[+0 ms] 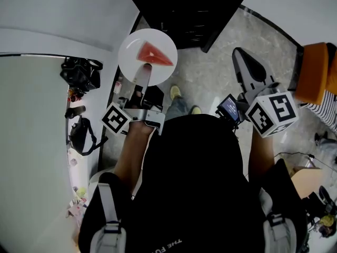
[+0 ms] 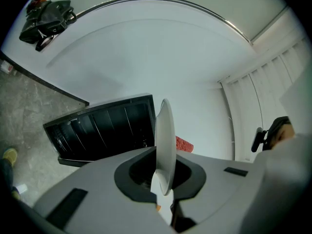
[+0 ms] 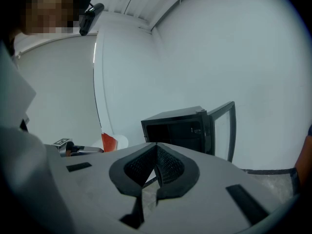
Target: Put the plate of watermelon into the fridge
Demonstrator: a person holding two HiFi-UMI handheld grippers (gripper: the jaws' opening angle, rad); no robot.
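A white plate (image 1: 138, 50) carries a red wedge of watermelon (image 1: 154, 55). My left gripper (image 1: 142, 74) is shut on the plate's near rim and holds it level above the floor. In the left gripper view the plate (image 2: 165, 140) stands edge-on between the jaws of the left gripper (image 2: 164, 178), with the watermelon (image 2: 184, 144) showing behind it. The black fridge (image 1: 189, 9) is ahead, its door (image 3: 224, 128) swung open and its dark inside (image 2: 105, 128) visible. My right gripper (image 1: 246, 67) is off to the right, shut and holding nothing; its pads (image 3: 165, 165) meet at the tip.
A black bag (image 1: 80, 74) lies on the white counter (image 1: 31, 141) at the left. An orange seat (image 1: 311, 73) stands at the far right, a cardboard box (image 1: 305, 179) below it. The person's shoes (image 1: 176, 92) are on the grey stone floor (image 1: 210, 73).
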